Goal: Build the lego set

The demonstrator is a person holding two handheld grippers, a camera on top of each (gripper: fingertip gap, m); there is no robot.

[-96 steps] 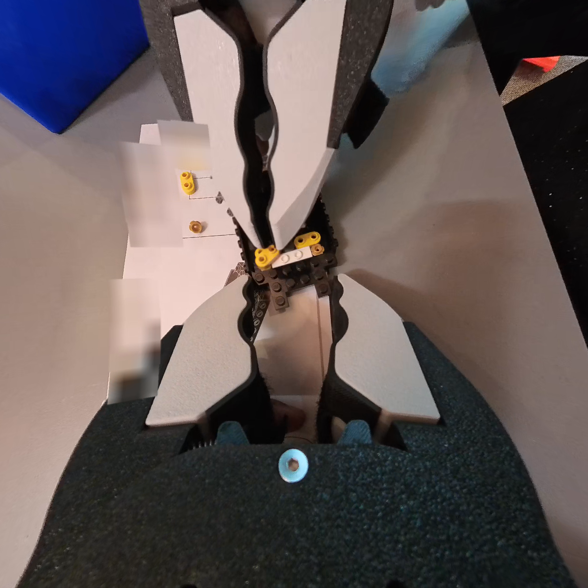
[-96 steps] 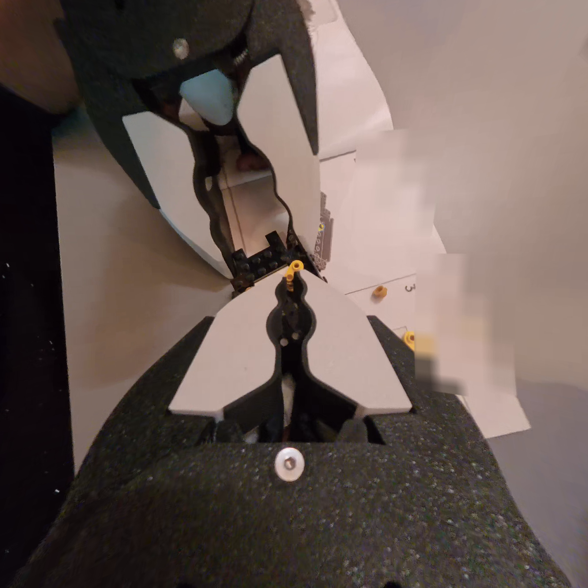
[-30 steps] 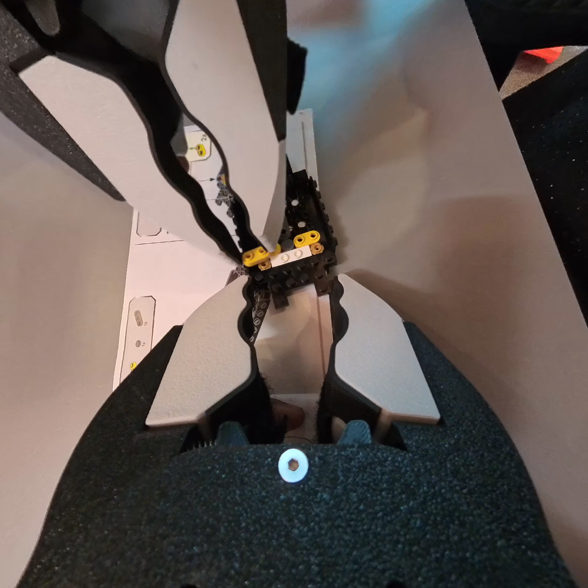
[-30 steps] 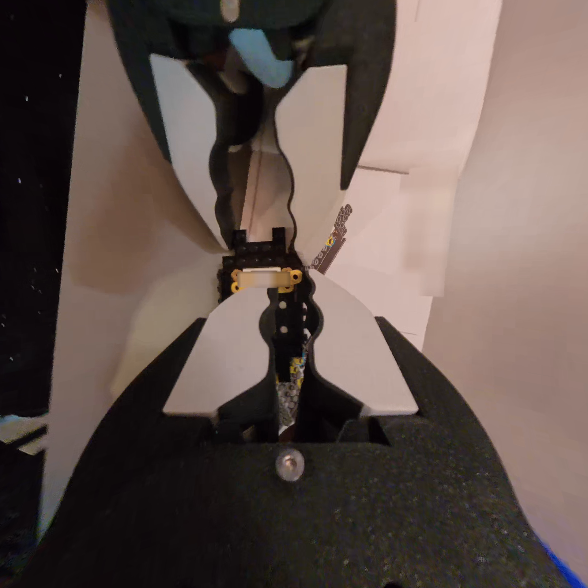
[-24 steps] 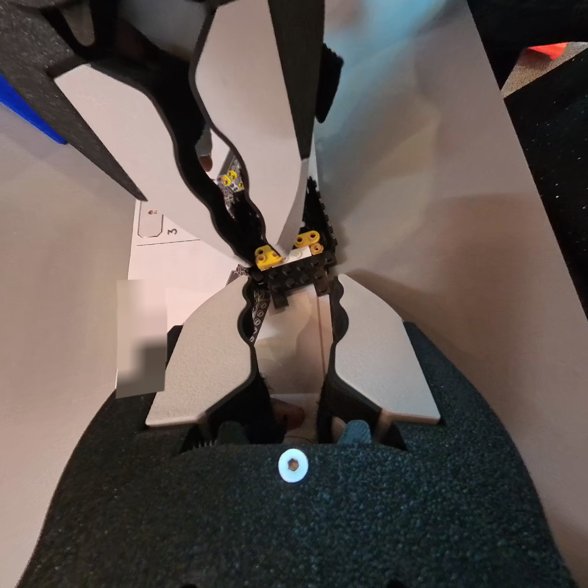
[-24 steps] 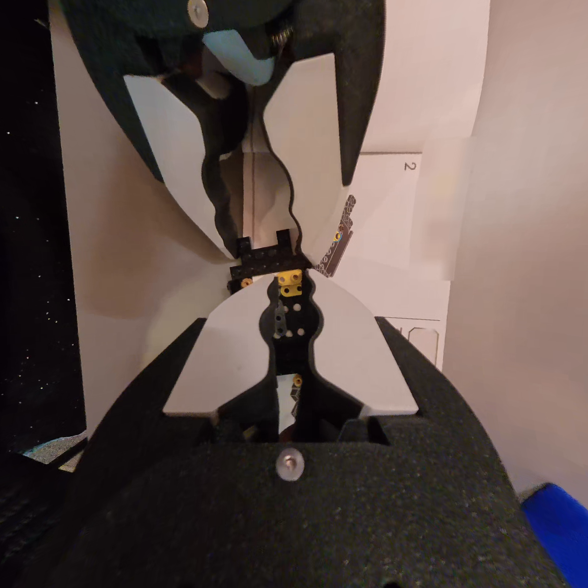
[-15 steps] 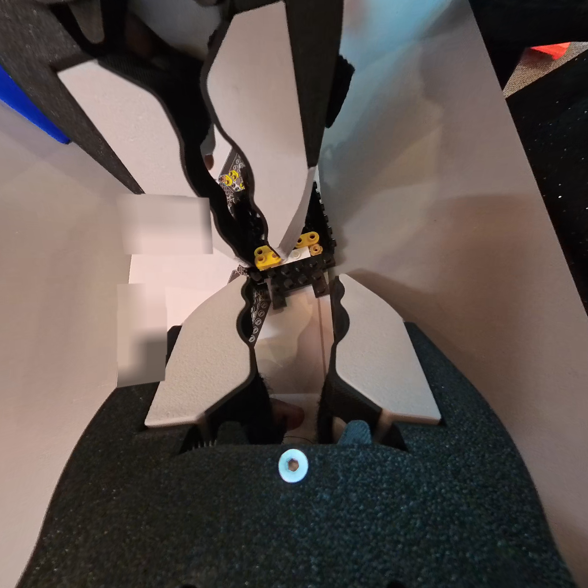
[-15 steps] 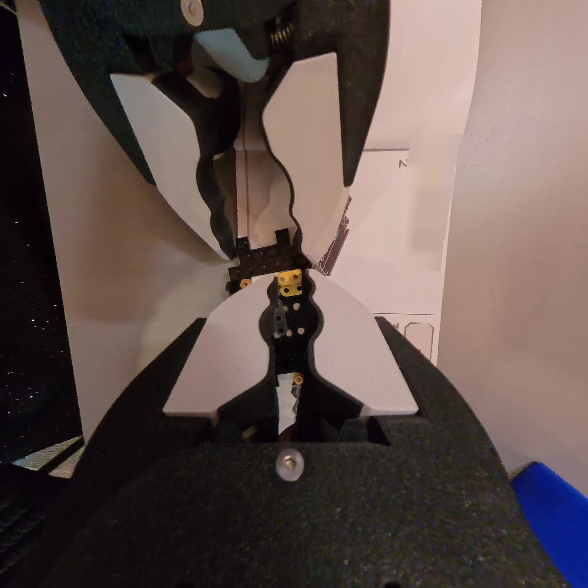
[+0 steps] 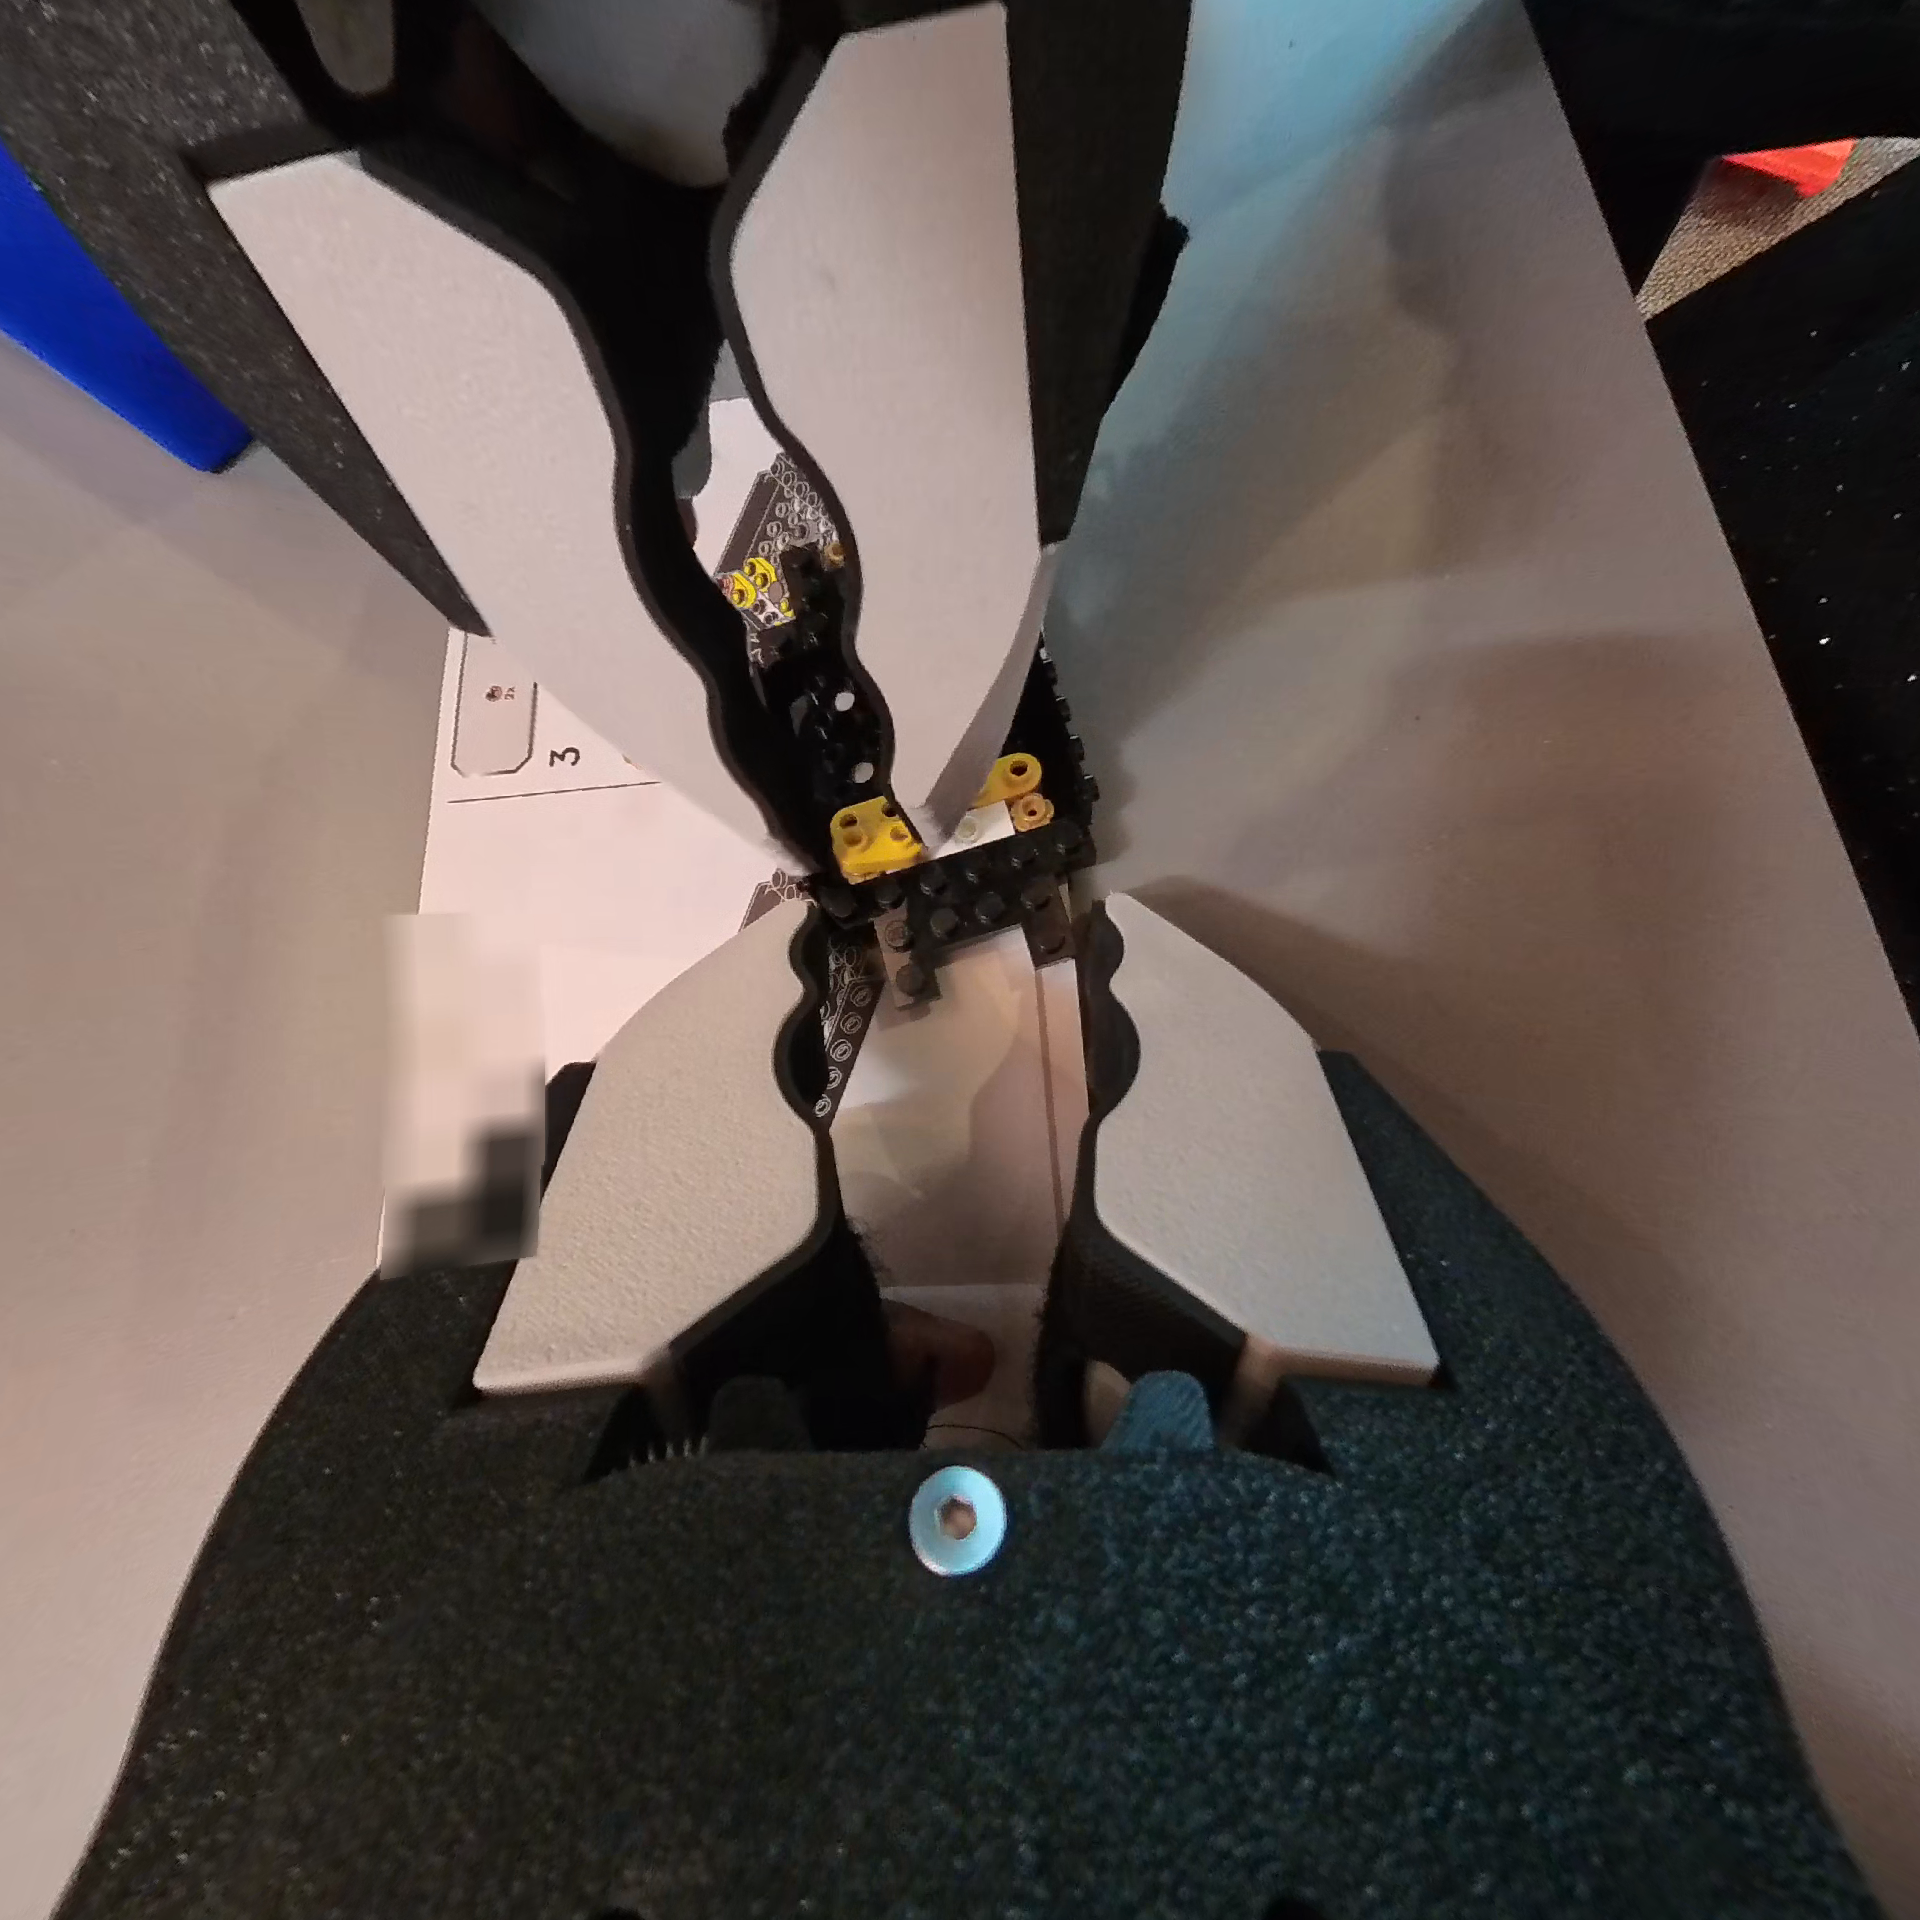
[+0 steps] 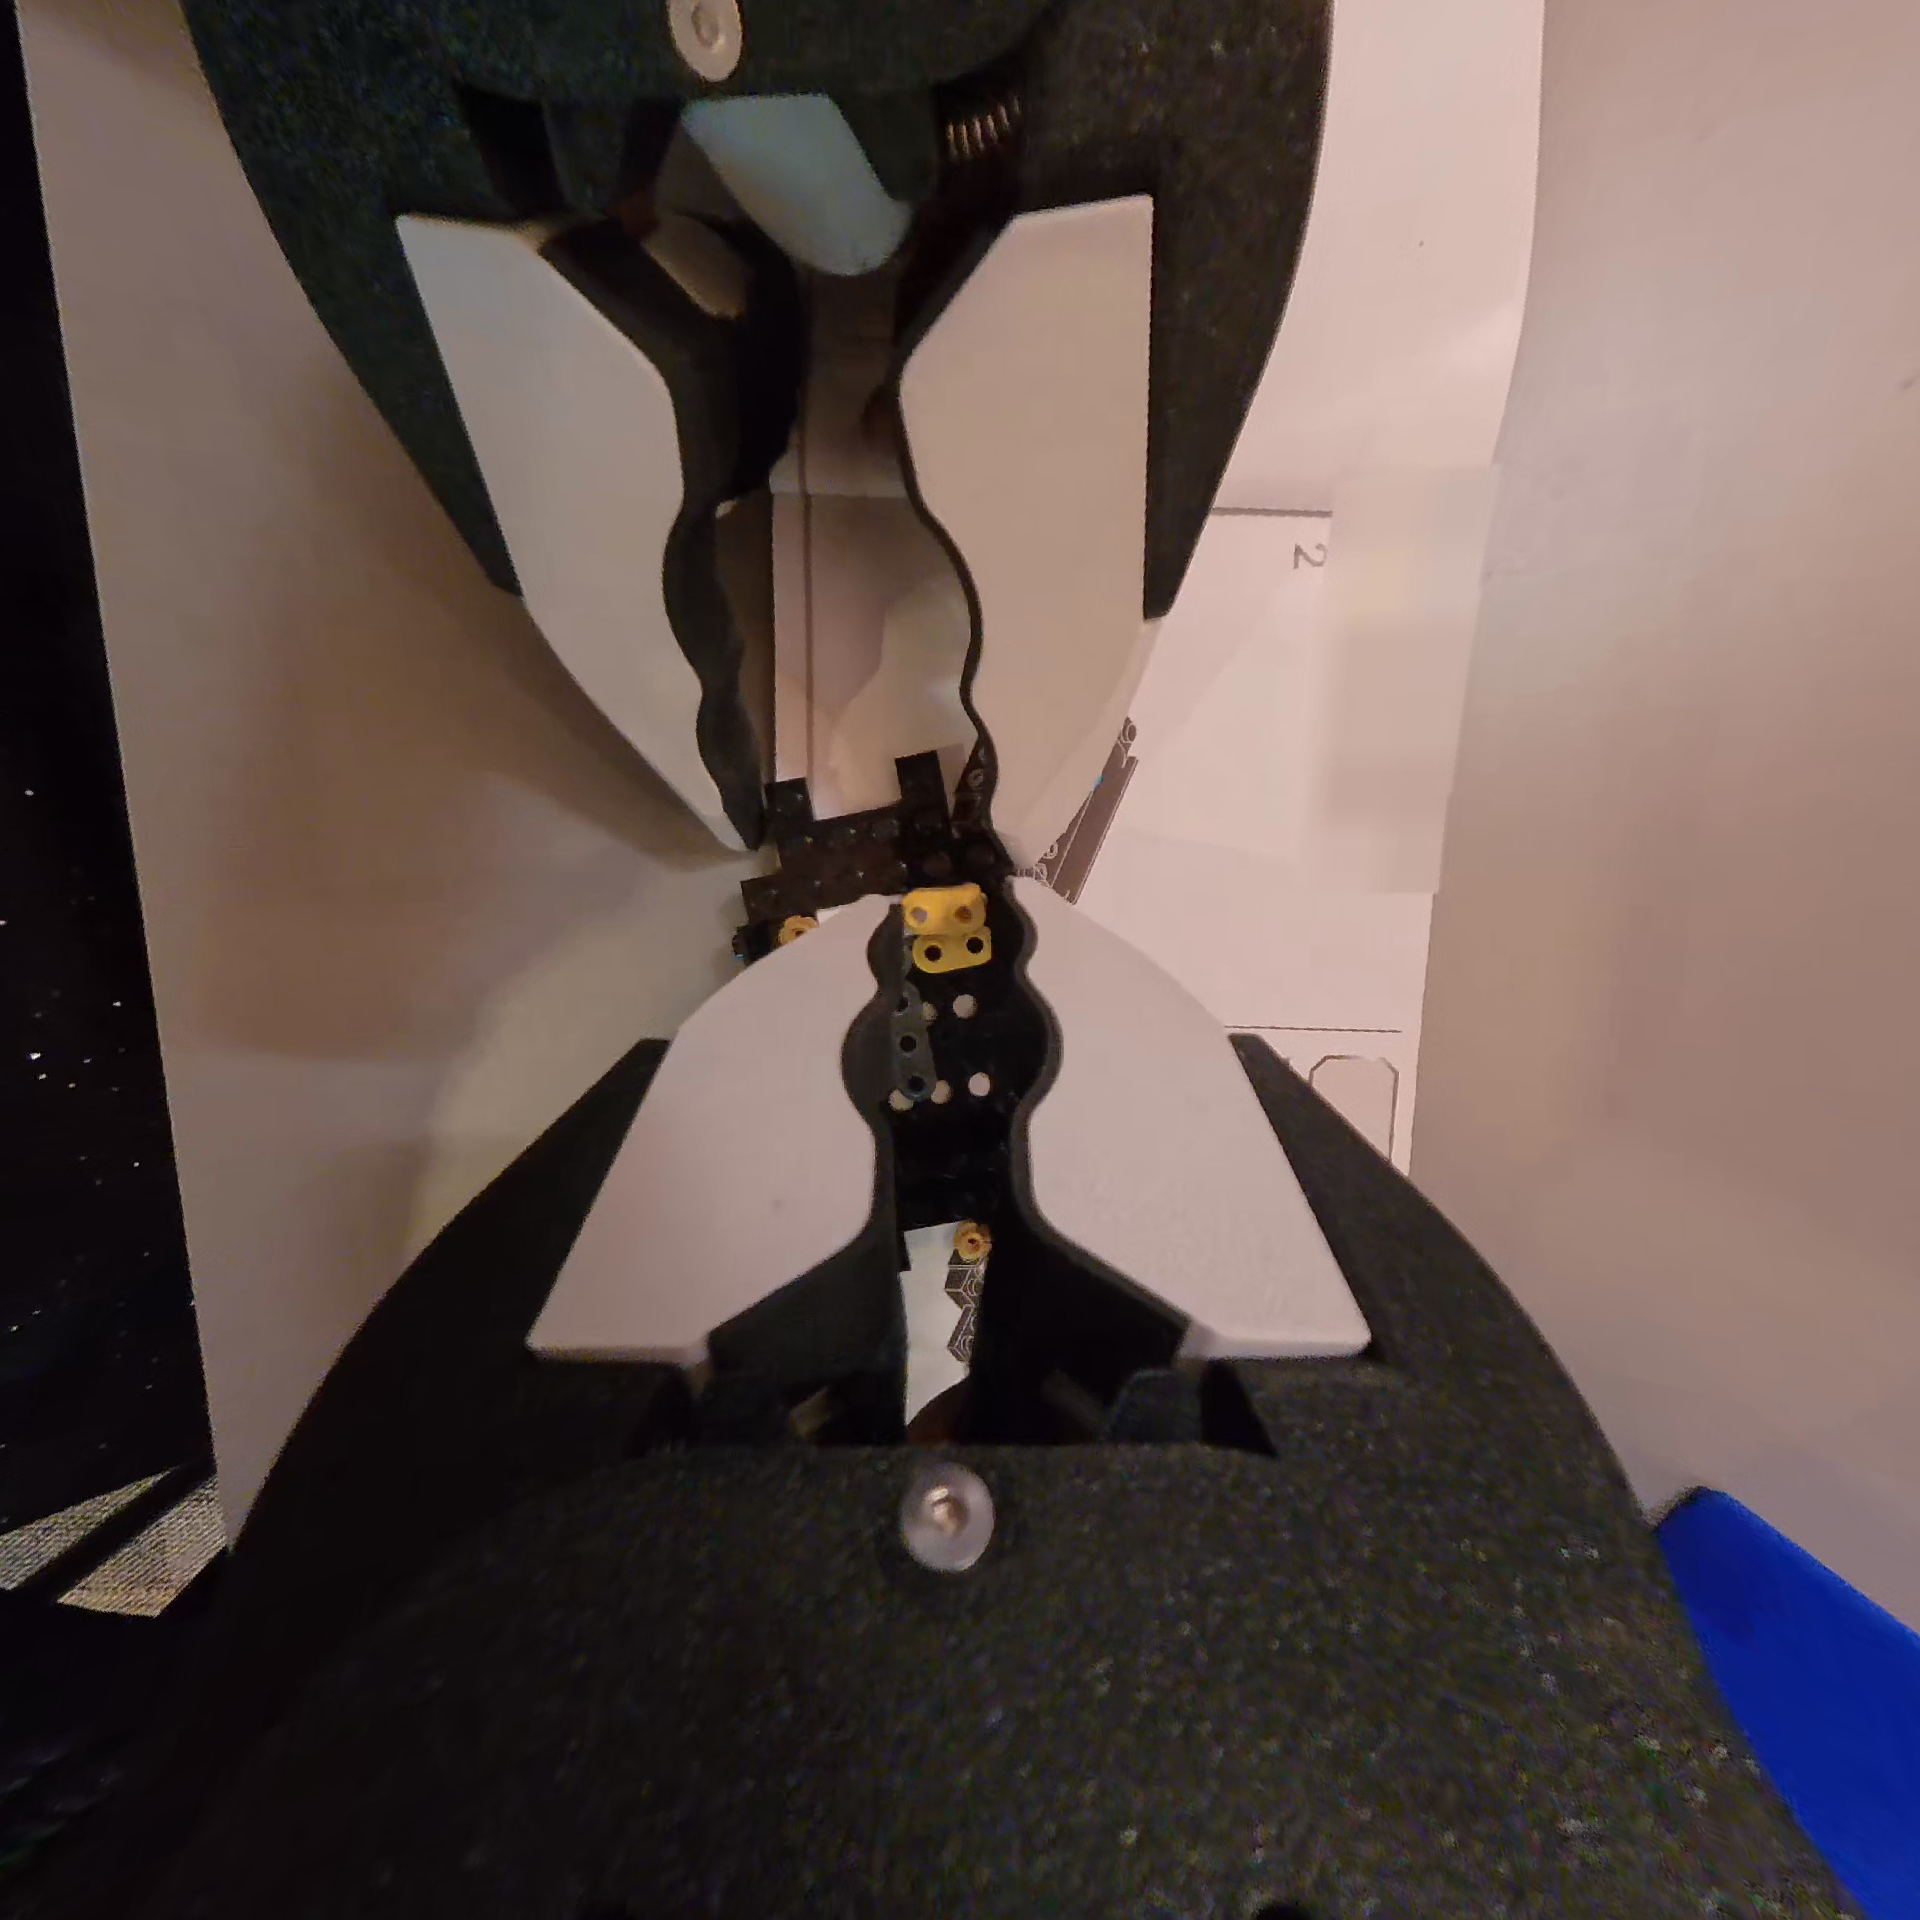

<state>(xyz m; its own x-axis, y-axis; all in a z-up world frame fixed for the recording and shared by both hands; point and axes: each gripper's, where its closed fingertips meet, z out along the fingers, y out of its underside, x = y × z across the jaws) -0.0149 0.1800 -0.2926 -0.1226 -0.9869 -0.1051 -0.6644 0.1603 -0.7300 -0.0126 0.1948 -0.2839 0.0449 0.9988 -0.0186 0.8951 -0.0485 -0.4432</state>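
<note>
My left gripper (image 9: 951, 925) is shut on a black brick assembly (image 9: 977, 894), with one pad on each side of its near end. The assembly carries a white plate (image 9: 982, 826), a yellow piece (image 9: 1013, 774) and a gold round stud (image 9: 1032, 810). My right gripper (image 10: 945, 914) reaches in from the opposite side and is shut on a small yellow two-hole piece (image 10: 940, 909). It holds this piece on the assembly's left end, as the left wrist view (image 9: 873, 836) shows. The assembly (image 10: 831, 842) and my left gripper (image 10: 871, 831) also show in the right wrist view.
A printed instruction sheet (image 9: 582, 883) lies on the white table under the assembly. A blue box (image 9: 94, 343) stands at the far left and shows in the right wrist view (image 10: 1787, 1662). The table edge and dark floor (image 9: 1818, 520) are to the right. Only a small space, under 4 cm, lies between the two pairs of fingers.
My right gripper has swung round to stand more in line with the left one, keeping the yellow piece between its tips at the assembly's left end. My left gripper has kept its hold.
</note>
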